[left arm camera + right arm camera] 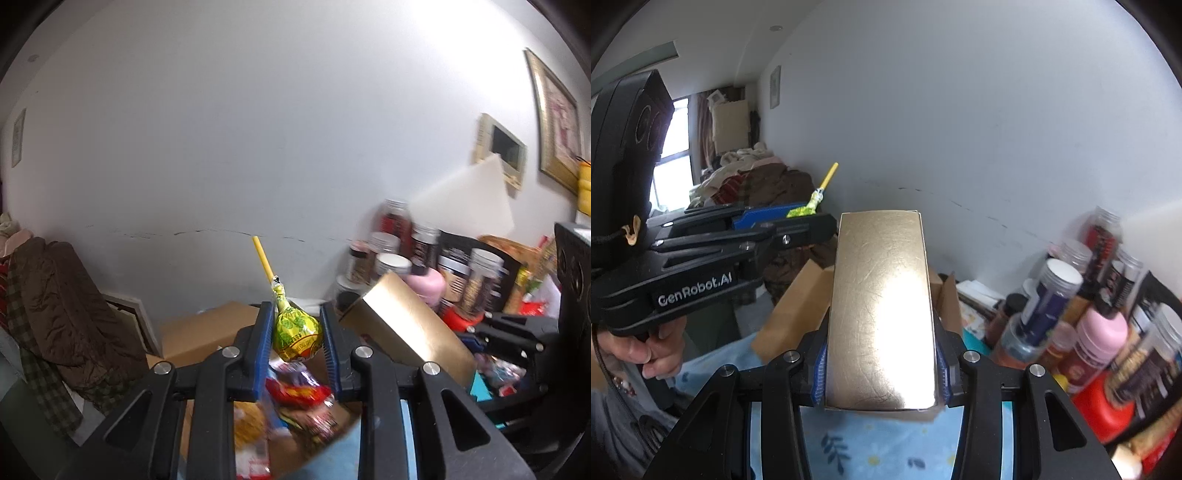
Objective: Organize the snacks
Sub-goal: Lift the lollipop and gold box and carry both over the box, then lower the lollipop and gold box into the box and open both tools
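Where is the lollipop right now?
The lollipop is clamped in the left gripper, stick up, above the snack carton; the gold box is to its right in the left wrist view.

The jars [402, 254] at the wall are blurred, labels unreadable, and the wrappers [299, 398] below are perhaps snack packets.

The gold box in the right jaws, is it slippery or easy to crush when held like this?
The gold box looks glossy, with strong glare on its face, so it may slip in the right gripper. It seems thin cardboard, probably light and crushable. The jaws grip only its lower end, so it might tilt.
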The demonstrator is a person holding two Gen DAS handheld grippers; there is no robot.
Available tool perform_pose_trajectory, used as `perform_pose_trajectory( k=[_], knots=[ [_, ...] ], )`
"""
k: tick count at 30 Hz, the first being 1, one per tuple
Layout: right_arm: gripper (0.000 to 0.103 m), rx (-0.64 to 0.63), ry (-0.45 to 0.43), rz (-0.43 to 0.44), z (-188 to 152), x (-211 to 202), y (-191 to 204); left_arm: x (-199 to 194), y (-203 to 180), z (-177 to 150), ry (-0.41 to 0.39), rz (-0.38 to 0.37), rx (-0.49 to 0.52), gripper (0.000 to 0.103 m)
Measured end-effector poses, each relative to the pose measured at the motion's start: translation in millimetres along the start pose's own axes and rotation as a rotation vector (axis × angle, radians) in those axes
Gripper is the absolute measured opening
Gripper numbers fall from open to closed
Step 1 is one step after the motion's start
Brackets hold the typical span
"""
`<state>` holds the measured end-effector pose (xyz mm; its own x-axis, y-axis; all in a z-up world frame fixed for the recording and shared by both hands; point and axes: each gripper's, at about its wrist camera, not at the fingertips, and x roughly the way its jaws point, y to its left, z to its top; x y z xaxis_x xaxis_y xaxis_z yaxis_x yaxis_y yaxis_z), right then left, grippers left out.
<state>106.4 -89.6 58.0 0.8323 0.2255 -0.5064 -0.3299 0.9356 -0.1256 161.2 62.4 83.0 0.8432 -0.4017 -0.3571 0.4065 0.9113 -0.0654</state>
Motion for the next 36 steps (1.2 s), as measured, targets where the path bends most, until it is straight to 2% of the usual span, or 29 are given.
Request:
perform_pose_trajectory(
  k=[7, 15, 20, 28, 36],
  knots=[
    [0.044, 0.021, 0.009, 0.017, 15, 52, -9, 40, 32, 4, 0.015, 0.079, -0.055, 0.025],
    [0.044, 0.049, 0.044, 0.036, 17, 105, -13, 88, 64, -20, 0.119, 0.122, -0.092, 0.025],
    [0.044, 0.057, 0.106, 0.024, 9, 139, -13, 116, 79, -36, 0.188, 0.143, -0.113, 0.025],
    [0.044, 0.085, 0.158, -0.017, -8, 175, -31, 151, 82, -53, 0.292, 0.154, -0.084, 0.025],
    [0.044, 0.091, 0.262, -0.056, -24, 207, -41, 182, 76, -72, 0.402, 0.177, -0.059, 0.025]
  ],
)
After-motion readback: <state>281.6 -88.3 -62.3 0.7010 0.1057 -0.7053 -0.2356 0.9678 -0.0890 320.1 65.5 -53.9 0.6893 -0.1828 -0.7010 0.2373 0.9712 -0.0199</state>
